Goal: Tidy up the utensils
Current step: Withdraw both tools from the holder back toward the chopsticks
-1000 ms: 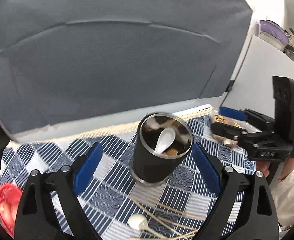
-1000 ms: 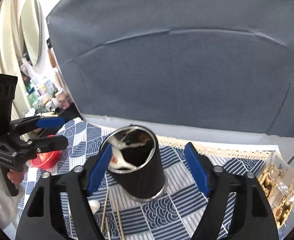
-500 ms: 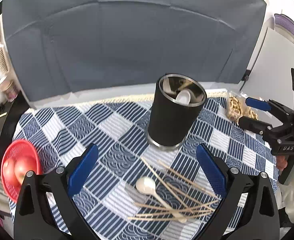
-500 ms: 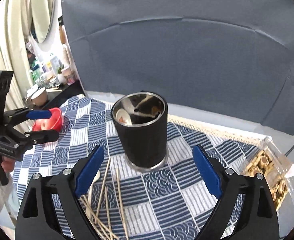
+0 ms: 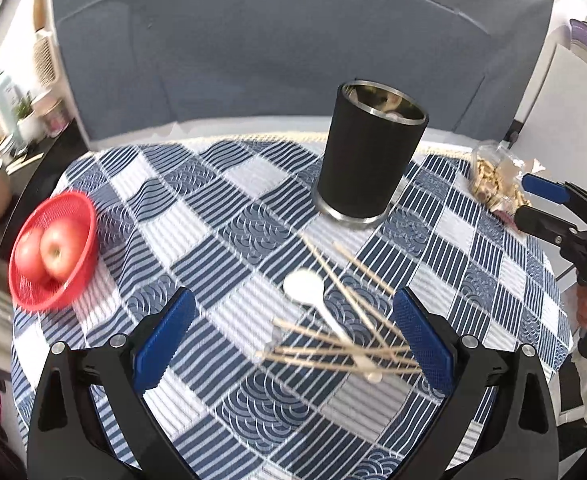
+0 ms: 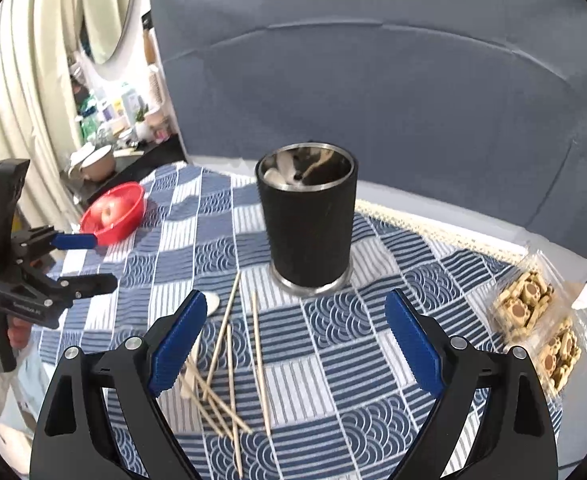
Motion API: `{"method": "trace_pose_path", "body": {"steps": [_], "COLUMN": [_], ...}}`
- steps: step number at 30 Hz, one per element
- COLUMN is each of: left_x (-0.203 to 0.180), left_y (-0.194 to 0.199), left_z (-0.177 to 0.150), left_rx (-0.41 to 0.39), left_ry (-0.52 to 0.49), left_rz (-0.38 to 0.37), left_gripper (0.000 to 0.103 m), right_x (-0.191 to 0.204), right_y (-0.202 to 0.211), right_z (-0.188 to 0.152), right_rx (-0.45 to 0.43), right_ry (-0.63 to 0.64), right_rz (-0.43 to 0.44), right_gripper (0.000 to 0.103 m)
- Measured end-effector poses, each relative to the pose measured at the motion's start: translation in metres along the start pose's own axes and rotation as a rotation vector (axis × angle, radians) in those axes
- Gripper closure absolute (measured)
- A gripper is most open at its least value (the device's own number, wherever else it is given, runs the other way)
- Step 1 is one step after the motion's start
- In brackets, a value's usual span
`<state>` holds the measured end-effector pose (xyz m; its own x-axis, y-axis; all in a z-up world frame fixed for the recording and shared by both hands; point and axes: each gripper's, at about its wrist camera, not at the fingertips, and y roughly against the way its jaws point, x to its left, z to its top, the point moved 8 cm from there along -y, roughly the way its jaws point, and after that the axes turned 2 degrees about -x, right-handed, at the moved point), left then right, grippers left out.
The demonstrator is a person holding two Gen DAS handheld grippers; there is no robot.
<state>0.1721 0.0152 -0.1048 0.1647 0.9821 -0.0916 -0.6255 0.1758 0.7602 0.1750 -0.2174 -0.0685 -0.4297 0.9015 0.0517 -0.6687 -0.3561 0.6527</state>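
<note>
Now both sets of jaws gape empty: left gripper (image 5: 293, 336) and right gripper (image 6: 295, 344) above loose chopsticks (image 5: 349, 354) and white spoon (image 5: 307, 290), near the upright black holder (image 6: 309, 224) on the tabletop (image 5: 229, 196).

Each of the 2 wrist cameras looked steeply down along its own fingers at the checked tablecloth (image 5: 229, 216) from close by, from opposite sides; both took in the black cup (image 5: 367, 160) (image 6: 309, 224) and scattered sticks (image 6: 229, 360).
</note>
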Motion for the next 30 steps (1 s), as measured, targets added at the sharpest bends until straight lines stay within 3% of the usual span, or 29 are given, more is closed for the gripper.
{"method": "trace_pose_path", "body": {"steps": [11, 15, 30], "left_x": [0.004, 0.005, 0.028], "left_y": [-0.016, -0.026, -0.058], "left_z": [-0.062, -0.076, -0.094], "left_rx": [0.085, 0.117, 0.163], "left_ry": [0.066, 0.132, 0.344], "left_rz": [0.031, 0.004, 0.161], "left_gripper": [0.006, 0.006, 0.006], "right_x": [0.011, 0.011, 0.002], "right_y": [-0.011, -0.019, -0.075], "right_z": [-0.049, -0.056, -0.058], "right_rx": [0.089, 0.12, 0.241], "right_ry": [0.042, 0.038, 0.137], "right_rz": [0.001, 0.012, 0.098], "right_gripper": [0.017, 0.017, 0.017]}}
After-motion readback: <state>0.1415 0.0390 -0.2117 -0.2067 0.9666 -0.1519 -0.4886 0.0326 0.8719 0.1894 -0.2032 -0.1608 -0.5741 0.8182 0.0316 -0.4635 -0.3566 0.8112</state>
